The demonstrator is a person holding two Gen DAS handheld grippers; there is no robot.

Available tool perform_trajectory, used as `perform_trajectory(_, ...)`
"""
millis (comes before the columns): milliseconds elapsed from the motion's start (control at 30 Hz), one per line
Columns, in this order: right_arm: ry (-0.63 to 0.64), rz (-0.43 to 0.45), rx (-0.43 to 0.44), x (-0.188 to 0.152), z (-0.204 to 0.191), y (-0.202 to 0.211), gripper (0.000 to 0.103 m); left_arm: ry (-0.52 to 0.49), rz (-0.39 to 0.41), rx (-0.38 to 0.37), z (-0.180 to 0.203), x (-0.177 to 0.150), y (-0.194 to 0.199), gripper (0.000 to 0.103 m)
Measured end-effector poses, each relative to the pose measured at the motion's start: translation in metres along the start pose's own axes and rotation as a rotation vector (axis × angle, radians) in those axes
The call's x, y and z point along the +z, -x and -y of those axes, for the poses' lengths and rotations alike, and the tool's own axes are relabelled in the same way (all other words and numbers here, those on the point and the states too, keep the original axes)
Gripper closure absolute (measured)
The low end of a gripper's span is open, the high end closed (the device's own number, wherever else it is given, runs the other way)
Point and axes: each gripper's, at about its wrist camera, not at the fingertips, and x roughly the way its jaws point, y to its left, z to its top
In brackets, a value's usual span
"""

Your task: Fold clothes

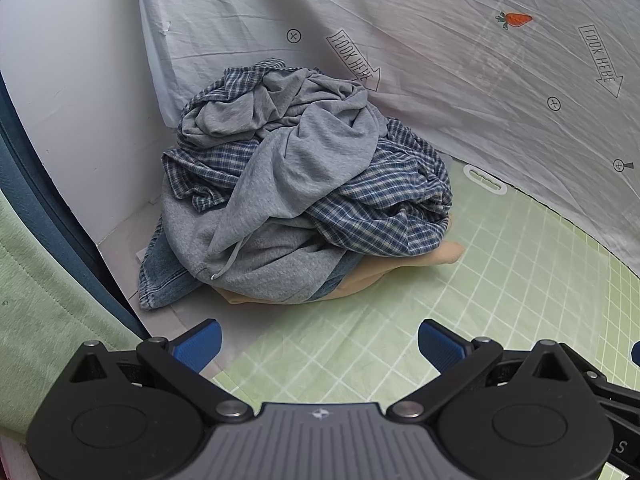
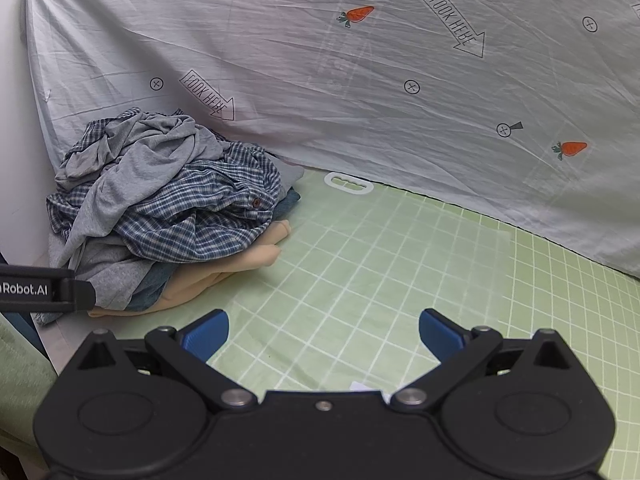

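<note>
So the pile of clothes (image 1: 296, 184) sits heaped in the back corner, a grey hoodie (image 1: 292, 168) tangled with a plaid shirt (image 1: 384, 204) on top. It's straight ahead of the left gripper (image 1: 319, 347), slightly left. From the right gripper (image 2: 324, 336) it's well off to the left and further. Both have jaws spread wide, nothing in them. I'd say the left one's nearer for the first grab.
</note>
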Motion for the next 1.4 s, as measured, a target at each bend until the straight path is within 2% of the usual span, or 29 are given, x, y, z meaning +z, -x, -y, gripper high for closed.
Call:
perform_trajectory(367,-0.004,-0.002,-0.003,-0.0002,0.0,-0.0008,0.0,-0.007,0.0,0.004,0.0007,0.0021,-0.001,0.0)
perform_trajectory(500,-0.003,-0.004,-0.004,0.0001,0.0013,-0.0017,0.0,0.0,0.008,0.056,0.0016,0.0012,-0.0013,0.0)
perform_trajectory(1400,-0.01,-0.019,-0.005,-0.0002,0.0013,-0.0052,0.0,0.001,-0.001,0.059,0.0023,0.0012,-0.0054,0.0)
